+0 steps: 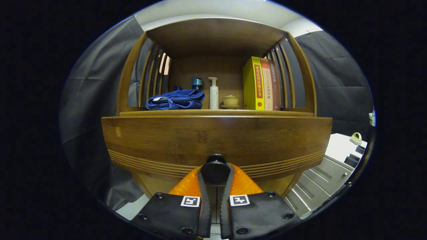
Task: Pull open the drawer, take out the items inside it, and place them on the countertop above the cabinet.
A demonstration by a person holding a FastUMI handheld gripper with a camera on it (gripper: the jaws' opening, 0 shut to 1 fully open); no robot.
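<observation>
A wooden cabinet stands straight ahead, and its wide drawer front [217, 140] spans most of the view. At the lower middle of that front sits a round dark knob [216, 170]. My gripper [215, 175] is shut on this knob, one finger pressing on each side of it. Above the drawer lies the countertop [217, 112], the floor of an open shelf with slatted sides. The drawer's inside is hidden behind its front.
On the countertop rest a folded blue towel [176, 100], a dark blue-capped jar [196, 83], a white pump bottle [213, 93], a small lidded tea bowl [230, 101] and three upright books [261, 84]. A grey cabinet [322, 181] with a white top stands at the right.
</observation>
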